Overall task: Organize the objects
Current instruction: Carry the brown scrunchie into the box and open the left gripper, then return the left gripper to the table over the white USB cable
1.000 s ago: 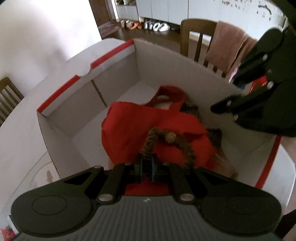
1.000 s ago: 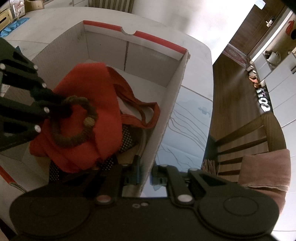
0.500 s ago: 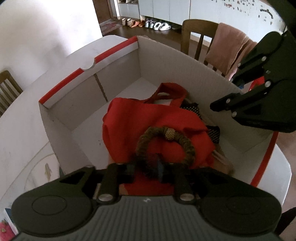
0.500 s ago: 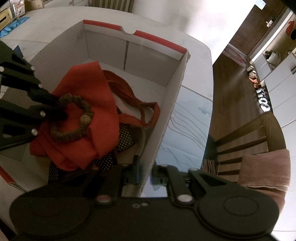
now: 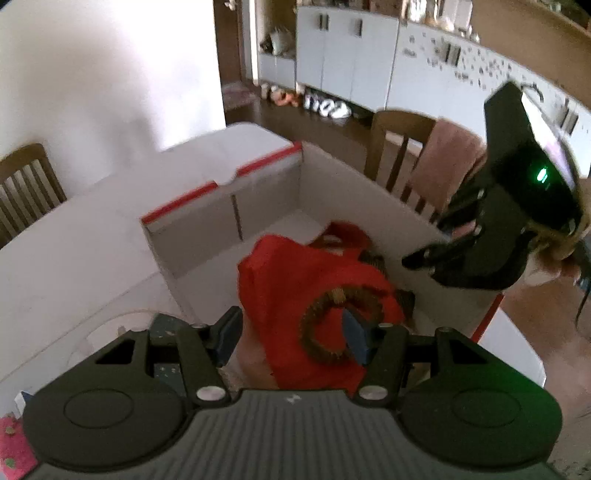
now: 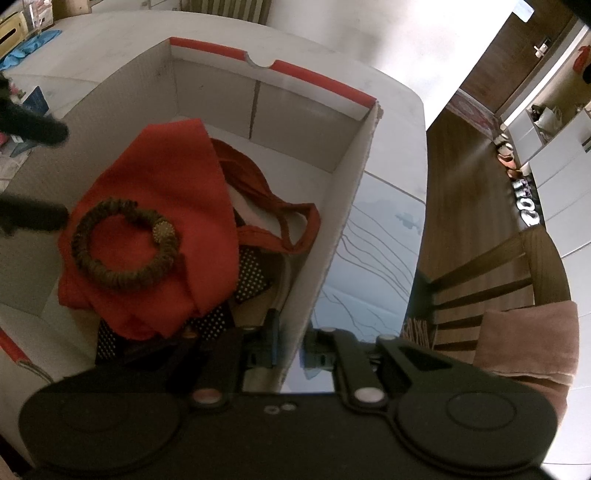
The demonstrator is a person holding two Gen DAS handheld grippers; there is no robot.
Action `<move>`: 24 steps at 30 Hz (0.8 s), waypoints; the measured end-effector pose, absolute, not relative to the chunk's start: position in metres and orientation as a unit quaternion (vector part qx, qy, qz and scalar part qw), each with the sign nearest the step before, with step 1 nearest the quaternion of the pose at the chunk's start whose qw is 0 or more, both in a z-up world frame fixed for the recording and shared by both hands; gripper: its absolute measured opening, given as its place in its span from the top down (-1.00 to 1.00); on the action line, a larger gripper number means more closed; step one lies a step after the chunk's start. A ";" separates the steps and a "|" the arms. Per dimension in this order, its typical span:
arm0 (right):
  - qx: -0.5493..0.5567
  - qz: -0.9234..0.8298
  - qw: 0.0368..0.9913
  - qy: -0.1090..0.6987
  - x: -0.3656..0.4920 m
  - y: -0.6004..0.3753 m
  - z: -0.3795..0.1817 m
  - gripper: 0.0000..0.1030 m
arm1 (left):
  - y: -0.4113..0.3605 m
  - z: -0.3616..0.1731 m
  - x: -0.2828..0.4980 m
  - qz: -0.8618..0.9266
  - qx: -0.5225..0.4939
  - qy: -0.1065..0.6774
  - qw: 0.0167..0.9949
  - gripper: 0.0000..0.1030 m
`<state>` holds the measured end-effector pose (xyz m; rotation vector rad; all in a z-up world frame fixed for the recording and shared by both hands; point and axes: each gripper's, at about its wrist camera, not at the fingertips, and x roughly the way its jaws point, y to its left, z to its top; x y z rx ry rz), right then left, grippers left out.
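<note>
Left gripper [image 5: 291, 336] just opened (bracelet [image 6: 125, 243] free); right gripper [image 6: 291, 350] clamps the box wall [image 6: 332, 236], pads half hidden.

This is a home, in a dining area open to an entryway. A white desk [image 5: 74, 258] has wooden slat-back chairs [image 5: 399, 147] around it, 1 draped with a pink towel [image 5: 447, 166]. The floor is dark wood [image 6: 461, 166]. White cupboards [image 5: 343, 55] line the far wall, with shoes and slippers [image 5: 314, 103] lined up at their foot. A brown door [image 6: 517, 66] stands beyond a small patterned rug [image 6: 476, 114], and a radiator [image 6: 225, 7] sits behind the desk.
</note>
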<state>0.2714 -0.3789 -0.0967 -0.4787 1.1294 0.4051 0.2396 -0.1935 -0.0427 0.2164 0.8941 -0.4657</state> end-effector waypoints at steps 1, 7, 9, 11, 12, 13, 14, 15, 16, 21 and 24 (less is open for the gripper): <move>-0.223 0.189 0.798 0.526 0.271 -0.379 -0.097 0.81 | -0.191 -0.039 0.239 -0.219 0.099 0.426 0.872 -0.13; -0.225 0.188 0.798 0.527 0.271 -0.378 -0.097 0.80 | -0.169 -0.015 0.226 -0.203 0.083 0.401 0.890 -0.13; -0.225 0.188 0.798 0.527 0.272 -0.378 -0.097 0.80 | -0.159 -0.010 0.219 -0.194 0.075 0.396 0.894 -0.13; -0.225 0.188 0.798 0.527 0.272 -0.378 -0.097 0.80 | -0.146 -0.005 0.212 -0.181 0.071 0.389 0.900 -0.13; -0.224 0.188 0.798 0.527 0.272 -0.379 -0.097 0.80 | -0.138 -0.004 0.208 -0.171 0.068 0.387 0.904 -0.13; -0.223 0.187 0.798 0.528 0.272 -0.379 -0.098 0.80 | -0.131 -0.003 0.205 -0.163 0.064 0.387 0.905 -0.13; -0.222 0.187 0.797 0.529 0.272 -0.379 -0.098 0.80 | -0.122 -0.003 0.201 -0.151 0.058 0.388 0.907 -0.13; -0.222 0.187 0.797 0.529 0.271 -0.379 -0.098 0.79 | -0.114 -0.003 0.198 -0.140 0.052 0.389 0.909 -0.13; -0.222 0.188 0.797 0.530 0.271 -0.379 -0.099 0.79 | -0.106 -0.003 0.195 -0.131 0.046 0.391 0.910 -0.13; -0.222 0.190 0.794 0.533 0.269 -0.379 -0.101 0.78 | -0.078 -0.009 0.180 -0.094 0.031 0.400 0.911 -0.13; -0.224 0.189 0.794 0.532 0.268 -0.379 -0.101 0.80 | -0.069 -0.017 0.170 -0.079 0.031 0.409 0.909 -0.13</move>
